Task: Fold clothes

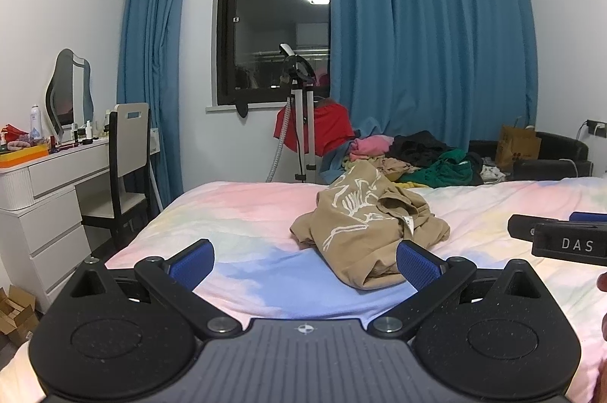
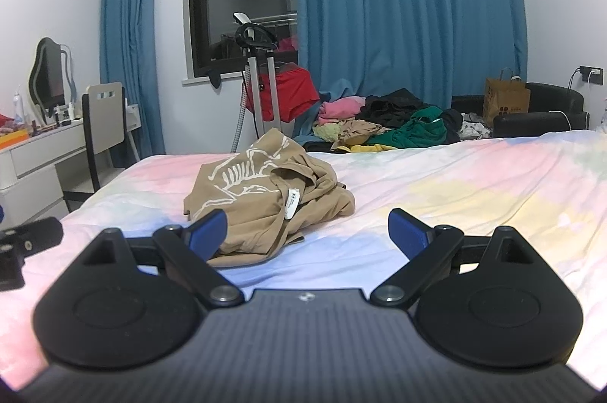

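Both of my tools are hovering low over the bed [image 1: 242, 213], and neither one has hold of anything. The left tool [image 1: 305, 262] has its blue pads spread wide apart with just bedsheet and the near edge of the shirt showing between them. The right tool [image 2: 307, 234] is the same, fingers splayed out wide, nothing pinched.

The thing I'm here for is the tan t-shirt [image 1: 364, 228], the one with a white skeleton-looking print. It's lying in a crumpled heap on the pastel tie-dye sheet, bunched up and partly humped, with a little white label [image 2: 291, 203] poking out of the folds. From the left wrist view it sits ahead and a bit to the right, its nearest fold just beside my right-hand blue pad [image 1: 417, 264]. From the right wrist view the t-shirt [image 2: 265, 198] is ahead and to the left, with my left-hand blue pad [image 2: 208, 232] overlapping its near edge. I can't tell if that pad is actually touching the fabric or just sitting in front of it.

The right tool also pokes into the left wrist view at the right edge, black with "DAS" on it.

Past the far edge of the bed there's a pile of clothes [image 2: 394, 122]: pink, black, green, yellow. Blue curtains [image 1: 432, 23] and a dark window behind that.
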Motion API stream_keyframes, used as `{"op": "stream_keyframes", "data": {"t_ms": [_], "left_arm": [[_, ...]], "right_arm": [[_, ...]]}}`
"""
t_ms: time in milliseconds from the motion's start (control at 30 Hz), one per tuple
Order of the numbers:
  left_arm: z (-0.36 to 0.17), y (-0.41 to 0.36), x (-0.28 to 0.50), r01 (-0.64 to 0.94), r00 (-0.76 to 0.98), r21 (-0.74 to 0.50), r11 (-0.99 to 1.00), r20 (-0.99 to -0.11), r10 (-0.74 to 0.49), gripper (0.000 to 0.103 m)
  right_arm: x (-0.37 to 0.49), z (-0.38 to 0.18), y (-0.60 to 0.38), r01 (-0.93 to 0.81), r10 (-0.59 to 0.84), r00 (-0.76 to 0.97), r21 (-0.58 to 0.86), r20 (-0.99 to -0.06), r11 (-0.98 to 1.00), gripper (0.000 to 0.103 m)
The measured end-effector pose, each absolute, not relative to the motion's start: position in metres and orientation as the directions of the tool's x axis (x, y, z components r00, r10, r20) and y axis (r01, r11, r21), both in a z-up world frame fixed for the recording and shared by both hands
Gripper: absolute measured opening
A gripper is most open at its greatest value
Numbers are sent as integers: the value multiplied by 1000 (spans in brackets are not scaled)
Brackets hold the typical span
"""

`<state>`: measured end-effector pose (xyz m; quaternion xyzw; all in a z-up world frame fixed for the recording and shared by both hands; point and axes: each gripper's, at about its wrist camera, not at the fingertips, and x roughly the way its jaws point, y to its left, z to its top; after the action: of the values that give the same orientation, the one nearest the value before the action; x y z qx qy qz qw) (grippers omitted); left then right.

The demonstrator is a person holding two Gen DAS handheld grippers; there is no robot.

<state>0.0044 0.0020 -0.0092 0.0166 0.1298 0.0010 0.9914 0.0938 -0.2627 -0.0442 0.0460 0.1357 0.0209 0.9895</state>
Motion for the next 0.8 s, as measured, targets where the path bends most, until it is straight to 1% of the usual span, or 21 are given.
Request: {"op": "stream_keyframes", "data": {"t_ms": [167, 267, 633, 800], "left_arm": [[-11, 2, 4, 9, 966, 28, 1000, -257, -2, 103], [-13, 1, 7, 21, 962, 23, 1000, -272, -14, 103], [-24, 2, 18, 0, 949, 33, 999, -314, 11, 102], [-34, -6, 37, 95, 926, 56, 994, -371, -68, 100]], "right_arm": [[92, -42, -263, -27, 52, 965, 99, -258, 995, 93], [90, -41, -263, -27, 52, 967, 99, -251, 995, 93], [89, -33, -261, -32, 55, 971, 101, -233, 994, 93], [99, -8, -271, 18, 14, 979, 154, -205, 988, 93]]}}
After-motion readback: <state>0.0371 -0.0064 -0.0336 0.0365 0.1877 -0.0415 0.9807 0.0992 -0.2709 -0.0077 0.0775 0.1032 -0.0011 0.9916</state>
